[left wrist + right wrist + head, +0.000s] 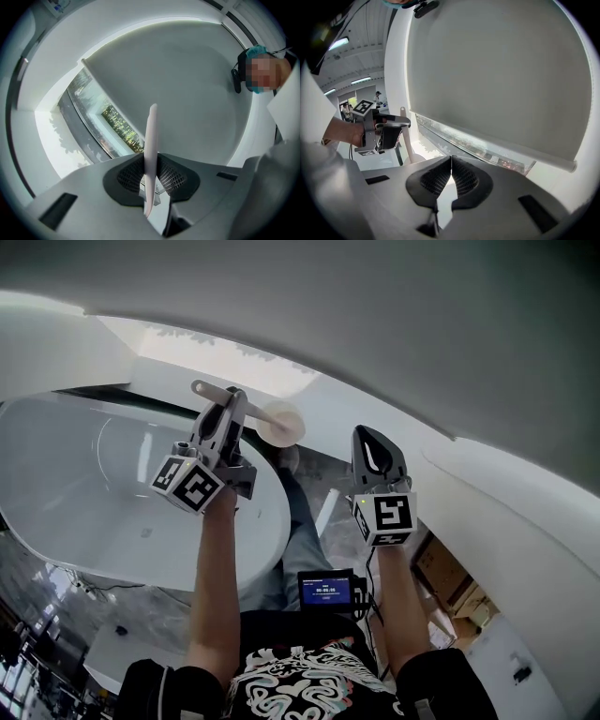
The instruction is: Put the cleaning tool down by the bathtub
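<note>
Cleaning tool [281,422], a pale cream plastic wand with a slim handle and a round flat head: being pinched mid-handle between the dark ribbed pads of the left gripper [232,407], hanging in the air just past the 2 o'clock edge of the glossy white oval bathtub [75,465].

Lying beneath the head, toward 5 o'clock, a blue-jeaned leg [302,521] and a shoe [287,457] beside the tub. Hovering at 3 o'clock of the left gripper, the right gripper [373,442], pads pressing together on nothing. Glowing at 6 o'clock, a small black screen device [325,589].

Showing only in the left gripper view: the handle [152,136] rising toward 12 o'clock before a grey roller blind [178,84], a window [112,122] at 9 o'clock. Showing only in the right gripper view: the left gripper [377,126] at 9 o'clock, the tool dropping toward 6 o'clock.
</note>
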A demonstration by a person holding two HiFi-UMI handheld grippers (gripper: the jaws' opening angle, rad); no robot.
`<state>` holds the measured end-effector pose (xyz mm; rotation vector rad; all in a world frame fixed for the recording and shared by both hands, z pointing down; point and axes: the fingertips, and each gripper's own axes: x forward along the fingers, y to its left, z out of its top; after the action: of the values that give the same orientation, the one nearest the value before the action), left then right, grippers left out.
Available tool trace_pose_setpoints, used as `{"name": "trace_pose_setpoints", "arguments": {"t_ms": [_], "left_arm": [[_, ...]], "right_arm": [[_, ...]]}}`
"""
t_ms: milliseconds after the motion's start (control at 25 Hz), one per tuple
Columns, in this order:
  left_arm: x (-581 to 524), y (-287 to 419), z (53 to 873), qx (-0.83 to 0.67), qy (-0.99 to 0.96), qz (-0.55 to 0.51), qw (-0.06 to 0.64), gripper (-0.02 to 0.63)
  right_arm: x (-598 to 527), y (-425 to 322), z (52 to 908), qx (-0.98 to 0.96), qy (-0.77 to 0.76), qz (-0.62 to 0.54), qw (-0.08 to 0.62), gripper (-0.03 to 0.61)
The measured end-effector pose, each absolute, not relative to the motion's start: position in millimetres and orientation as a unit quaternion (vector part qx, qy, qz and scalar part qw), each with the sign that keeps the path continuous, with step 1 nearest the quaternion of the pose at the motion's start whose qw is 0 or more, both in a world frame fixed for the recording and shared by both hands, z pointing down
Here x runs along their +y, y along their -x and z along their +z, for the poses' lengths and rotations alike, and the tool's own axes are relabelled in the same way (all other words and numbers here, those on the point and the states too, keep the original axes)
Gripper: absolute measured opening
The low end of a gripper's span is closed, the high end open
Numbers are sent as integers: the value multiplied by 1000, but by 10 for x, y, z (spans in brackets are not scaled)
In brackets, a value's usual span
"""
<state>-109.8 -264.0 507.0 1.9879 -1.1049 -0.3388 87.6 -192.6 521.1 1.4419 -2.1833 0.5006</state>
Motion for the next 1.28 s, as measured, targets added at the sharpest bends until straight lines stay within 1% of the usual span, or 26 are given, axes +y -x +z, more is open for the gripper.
{"name": "trace_pose_setpoints", "arguments": {"t_ms": [280, 520, 760, 1280], "left_arm": [[-2734, 1111, 5482, -444, -761, -163, 444, 83], [-2841, 1063, 5831, -447, -752, -169, 454, 83], [-2840, 1033, 6130, -449, -728, -197, 480, 83], [-2847, 940, 6587, -434, -684, -249, 531, 83]], "right_arm": [[-2052, -803, 5599, -802, -510, 191, 245, 28], [-2168, -834, 5943, -803, -507, 194, 247, 28], [-2131, -845, 6260, -800, -503, 211, 249, 28], [-2066, -939, 6663, -795, -500, 244, 242, 28]]}}
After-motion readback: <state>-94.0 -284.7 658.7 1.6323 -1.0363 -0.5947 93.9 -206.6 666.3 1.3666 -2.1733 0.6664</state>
